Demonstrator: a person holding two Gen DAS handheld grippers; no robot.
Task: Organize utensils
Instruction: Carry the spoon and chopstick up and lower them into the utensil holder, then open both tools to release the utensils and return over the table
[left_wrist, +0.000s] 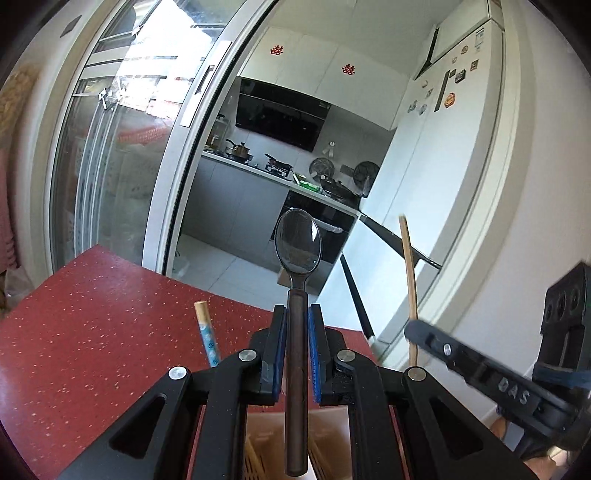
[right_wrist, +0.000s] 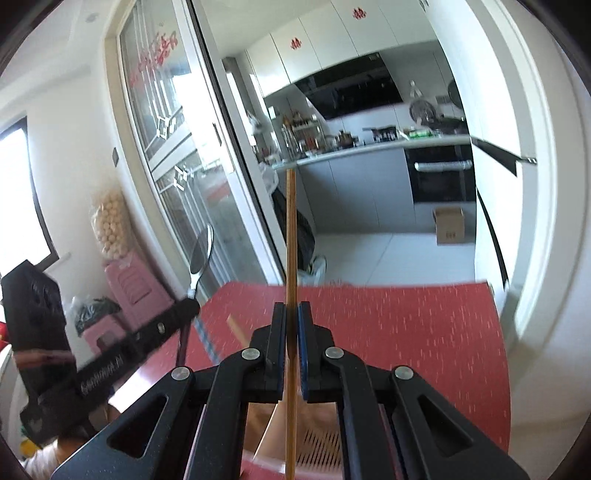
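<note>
My left gripper (left_wrist: 297, 314) is shut on the dark handle of a metal spoon (left_wrist: 298, 243), which points upward with its bowl raised above the red table (left_wrist: 92, 332). My right gripper (right_wrist: 291, 314) is shut on a thin bamboo chopstick (right_wrist: 291, 229) that stands upright between its blue pads. In the left wrist view the right gripper (left_wrist: 413, 328) shows at the right with the chopstick (left_wrist: 408, 266) rising from it. In the right wrist view the left gripper (right_wrist: 188, 306) shows at the left with the spoon (right_wrist: 201, 254). A slotted wooden utensil holder (right_wrist: 317, 443) lies under both grippers.
A chopstick with a blue patterned band (left_wrist: 207, 338) sticks up from the holder at the left. The red table's far edge (right_wrist: 369, 286) is close ahead. Beyond it are a glass sliding door (left_wrist: 122, 166), a kitchen counter (right_wrist: 369, 151) and a white fridge (left_wrist: 443, 147).
</note>
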